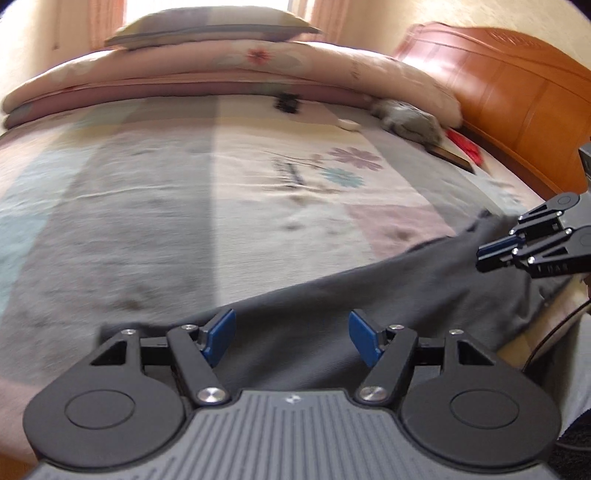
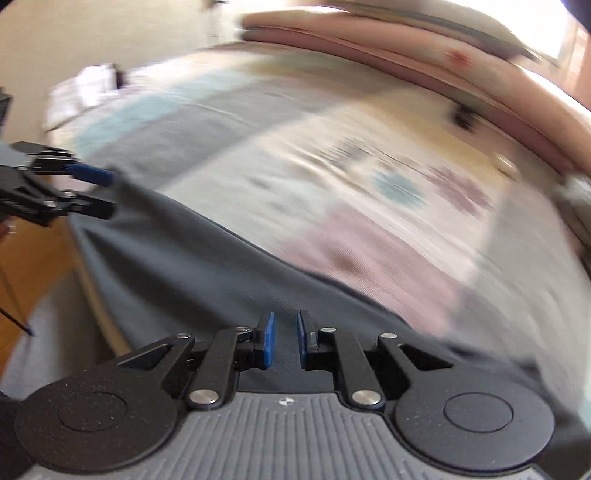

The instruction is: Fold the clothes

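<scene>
a dark grey garment (image 1: 369, 295) lies spread along the near edge of a bed (image 1: 147, 192), its far border running slantwise across a pastel patchwork bedspread printed with flowers.

the left gripper (image 1: 291, 338) hovers low over the near part of the garment, its blue pads (image 1: 221, 334) set wide apart with grey cloth showing between them — open, holding nothing.

the right gripper (image 2: 284, 341) is over the garment too, toward the headboard side. its pads (image 2: 267, 339) stand close together with a narrow gap, and dark cloth fills that gap in the right wrist view; whether the pads actually pinch the cloth cannot be told. in the left wrist view the same gripper (image 1: 495, 254) appears side-on above the garment's far corner, fingers nearly together.

on the far side of the garment, a folded pink floral quilt (image 1: 258, 70) sits on the bed with a pillow (image 1: 210, 29) on top. a wooden headboard (image 1: 517, 92) stands beyond the garment's right end, and near it lie a grey fuzzy item (image 1: 410, 120) and something red (image 1: 465, 146) — too blurred to identify. the right wrist view is heavily smeared by motion.
</scene>
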